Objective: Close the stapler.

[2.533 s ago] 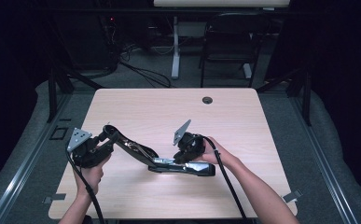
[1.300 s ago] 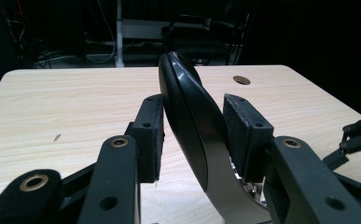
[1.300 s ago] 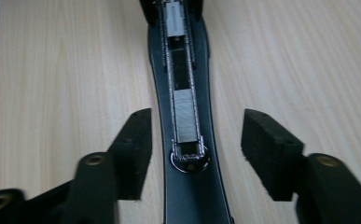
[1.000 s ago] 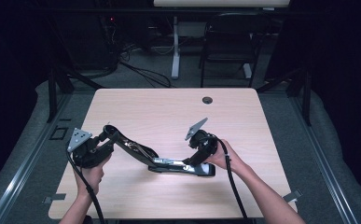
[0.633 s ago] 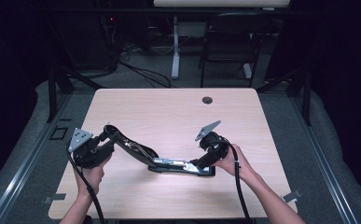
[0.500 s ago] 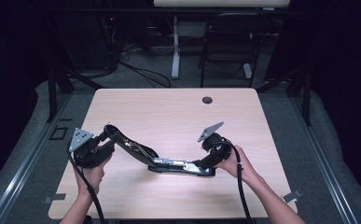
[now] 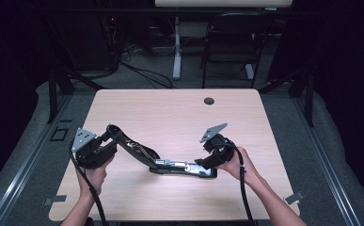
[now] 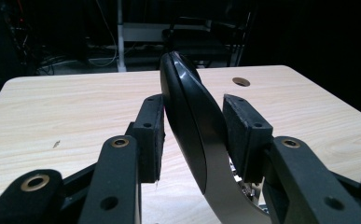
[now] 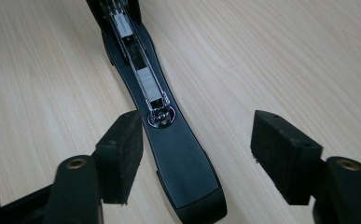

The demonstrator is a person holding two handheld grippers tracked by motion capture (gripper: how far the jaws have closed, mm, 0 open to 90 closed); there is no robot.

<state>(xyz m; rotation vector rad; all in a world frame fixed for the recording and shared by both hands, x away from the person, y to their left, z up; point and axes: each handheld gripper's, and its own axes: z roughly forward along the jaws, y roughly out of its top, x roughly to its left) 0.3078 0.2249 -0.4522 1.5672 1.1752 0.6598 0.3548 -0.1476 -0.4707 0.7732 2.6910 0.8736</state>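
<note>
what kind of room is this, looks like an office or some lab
Probably a lab or recording workspace: a pale wooden table with a cable hole, loose cables on the floor and a dark chair behind.

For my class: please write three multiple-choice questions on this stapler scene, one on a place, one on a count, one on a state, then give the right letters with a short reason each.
1. Where does the stapler's base lie?
A. flat on the wooden table
B. on the floor
C. on the chair

2. How many hand-held grippers are over the table?
A. one
B. two
C. three

3. What state is the stapler in?
A. shut flat
B. swung open, its top arm lifted
C. broken into separate pieces

Answers:
1 A: the base rests on the table in the high view.
2 B: the left gripper and the right gripper are there, one in each hand.
3 B: the left gripper's pads close on the raised top arm, while the staple channel lies exposed on the base, with the right gripper's jaws spread wide on either side of the base's end.
</note>
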